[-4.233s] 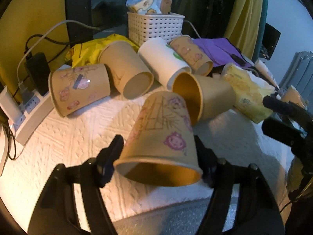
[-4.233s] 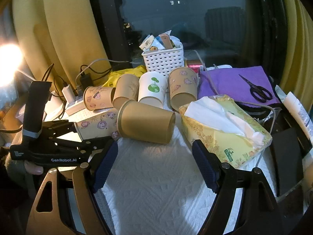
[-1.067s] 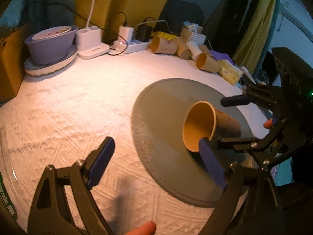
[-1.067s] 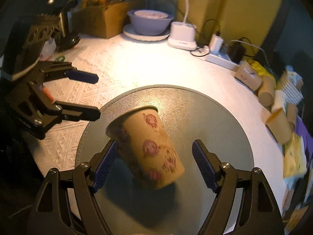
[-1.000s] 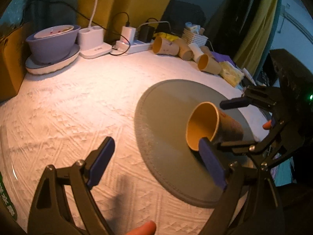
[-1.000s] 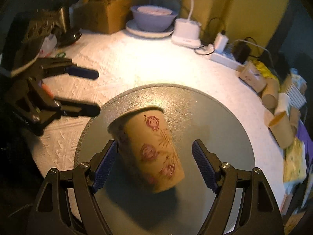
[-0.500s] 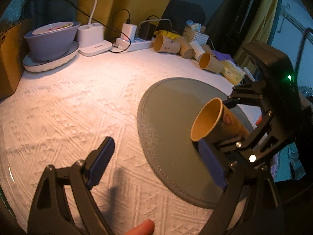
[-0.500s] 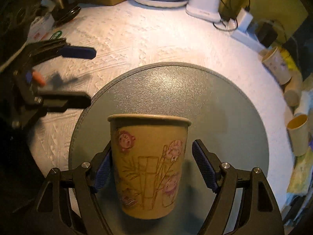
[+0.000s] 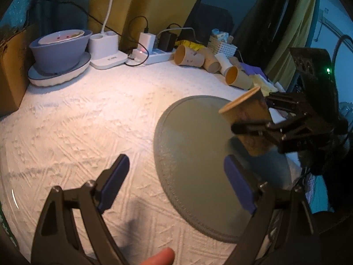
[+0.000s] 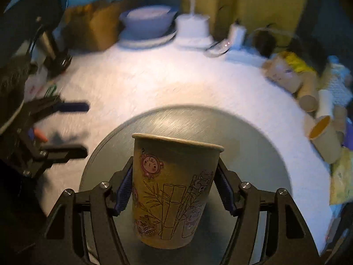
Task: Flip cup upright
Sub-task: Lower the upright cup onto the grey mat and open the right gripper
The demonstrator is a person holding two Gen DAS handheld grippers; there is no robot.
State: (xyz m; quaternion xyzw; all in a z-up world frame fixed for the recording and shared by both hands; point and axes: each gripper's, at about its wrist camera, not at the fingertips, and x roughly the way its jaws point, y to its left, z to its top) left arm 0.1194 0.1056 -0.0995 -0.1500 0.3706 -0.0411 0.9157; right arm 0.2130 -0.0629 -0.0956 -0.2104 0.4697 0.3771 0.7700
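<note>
Cup (image 10: 174, 190) was clamped mouth-up in right claw (image 10: 173, 187), held over grey round mat (image 10: 253, 154) on worktop (image 9: 88, 114), apparently not yet seated; left claw (image 9: 176, 183) was apart, empty; flip looked done; next: lower base flat onto mat, then release.

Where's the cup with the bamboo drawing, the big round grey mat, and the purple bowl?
Bamboo-print paper cup (image 10: 174, 190): right wrist view, middle of its side wall.
Round grey mat (image 9: 194, 145): left wrist view, bare surface.
Purple bowl (image 9: 59, 53): left wrist view, outer wall.
</note>
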